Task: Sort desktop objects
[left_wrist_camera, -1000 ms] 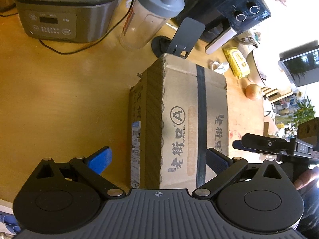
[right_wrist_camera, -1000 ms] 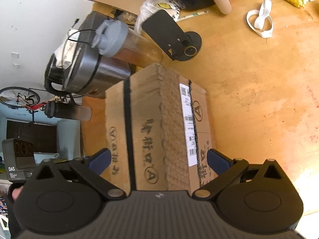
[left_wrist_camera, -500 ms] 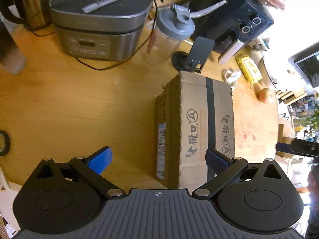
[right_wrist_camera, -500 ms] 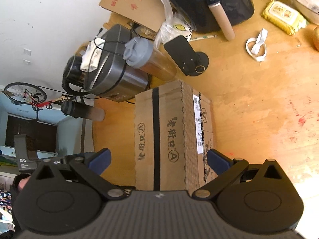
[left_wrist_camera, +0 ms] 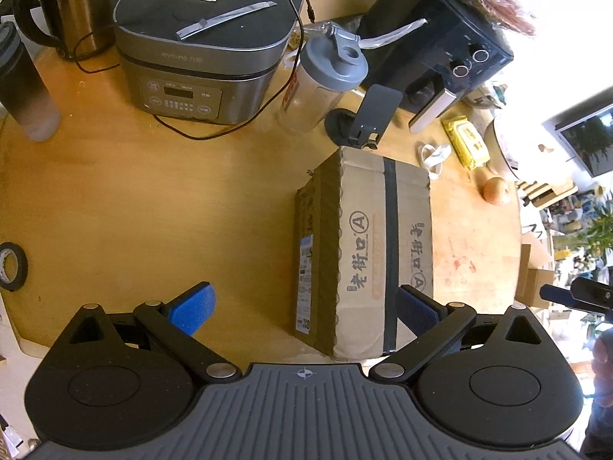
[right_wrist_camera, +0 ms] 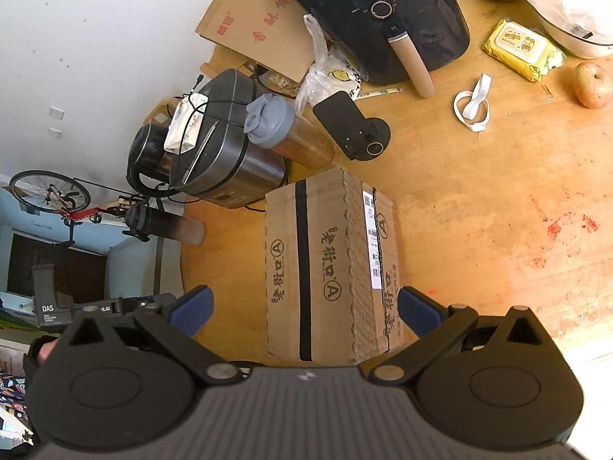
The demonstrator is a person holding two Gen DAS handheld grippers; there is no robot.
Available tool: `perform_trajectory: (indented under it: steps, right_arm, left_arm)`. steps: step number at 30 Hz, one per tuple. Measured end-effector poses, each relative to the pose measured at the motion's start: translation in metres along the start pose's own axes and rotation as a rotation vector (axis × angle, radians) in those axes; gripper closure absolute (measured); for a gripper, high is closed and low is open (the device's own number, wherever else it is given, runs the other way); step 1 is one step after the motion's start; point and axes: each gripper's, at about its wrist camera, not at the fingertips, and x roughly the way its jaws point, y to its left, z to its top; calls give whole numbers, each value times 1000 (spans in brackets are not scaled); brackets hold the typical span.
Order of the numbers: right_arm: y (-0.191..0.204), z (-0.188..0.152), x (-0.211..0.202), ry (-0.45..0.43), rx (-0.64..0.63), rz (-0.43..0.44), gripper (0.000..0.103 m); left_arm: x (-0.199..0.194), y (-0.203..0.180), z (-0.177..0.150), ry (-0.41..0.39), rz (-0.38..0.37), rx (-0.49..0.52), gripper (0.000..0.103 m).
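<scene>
A taped brown cardboard box (left_wrist_camera: pixel 367 253) with printed characters lies on the wooden table (left_wrist_camera: pixel 134 199). My left gripper (left_wrist_camera: pixel 302 306) hovers above its near end, open, with the box closer to the right blue finger (left_wrist_camera: pixel 415 308) and nothing gripped. In the right wrist view the same box (right_wrist_camera: pixel 329 264) sits between the spread fingers of my right gripper (right_wrist_camera: pixel 304 306), which is open and clear of the cardboard. The right gripper's tip (left_wrist_camera: pixel 574 295) shows at the far right of the left wrist view.
Behind the box stand a rice cooker (left_wrist_camera: pixel 199 65), a shaker bottle (left_wrist_camera: pixel 322 88), a phone stand (left_wrist_camera: pixel 364 119) and an air fryer (left_wrist_camera: pixel 440 42). A wipes pack (right_wrist_camera: pixel 517 50), a white strap (right_wrist_camera: pixel 473 105) and an apple (right_wrist_camera: pixel 592 84) lie to the right. A tape roll (left_wrist_camera: pixel 11 266) sits at the left edge.
Both grippers have drawn back and up from the box, which now looks smaller and farther away. The box rests in the same spot. Both grippers stay open.
</scene>
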Motion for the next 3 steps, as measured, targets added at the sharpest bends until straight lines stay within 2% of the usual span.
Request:
perform_trajectory:
  steps: [3]
  right_arm:
    - [-1, -2, 2, 3, 3, -1, 0]
  left_arm:
    - [3, 1, -1, 12, 2, -9, 0]
